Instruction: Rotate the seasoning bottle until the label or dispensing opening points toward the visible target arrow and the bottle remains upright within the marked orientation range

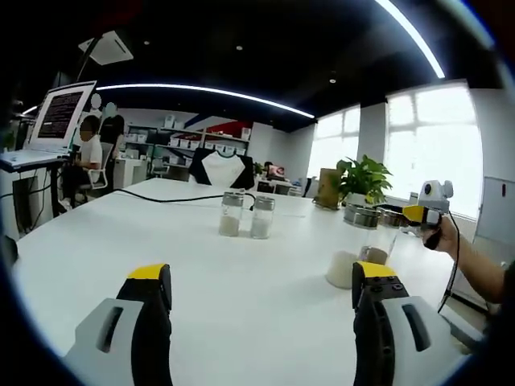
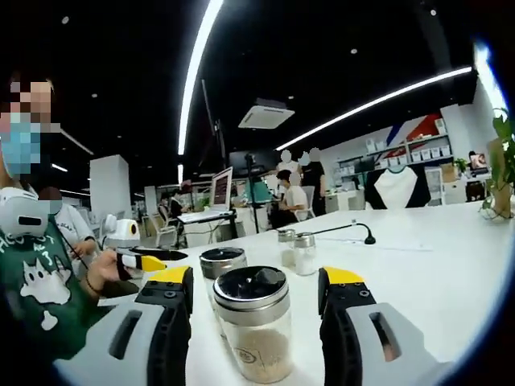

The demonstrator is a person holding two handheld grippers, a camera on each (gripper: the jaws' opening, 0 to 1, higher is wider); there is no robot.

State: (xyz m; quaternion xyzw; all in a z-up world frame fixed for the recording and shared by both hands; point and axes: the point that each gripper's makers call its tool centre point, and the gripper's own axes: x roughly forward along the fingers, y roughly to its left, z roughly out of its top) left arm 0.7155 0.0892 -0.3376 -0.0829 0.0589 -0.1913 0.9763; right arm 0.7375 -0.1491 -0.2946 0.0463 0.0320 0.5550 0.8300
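Observation:
A clear seasoning bottle [image 2: 252,326] with a dark metal lid and pale grains stands upright on the white table [image 2: 434,265]. It sits between the jaws of my right gripper [image 2: 256,277], which is open with a gap on each side. A second, similar bottle [image 2: 222,262] stands just behind it. My left gripper [image 1: 261,275] is open over bare table [image 1: 241,297], with nothing between its jaws. In the left gripper view the seasoning bottle [image 1: 343,269] is at the right, partly hidden by a jaw. A hand holds the right gripper [image 1: 429,211] above it.
Two small glass shakers [image 1: 246,215] stand mid-table, with a black cable [image 1: 173,198] behind them. A potted plant [image 1: 364,178] and metal bowls [image 1: 362,215] are at the far right. A laptop on a stand [image 1: 56,121] and seated people are at the left.

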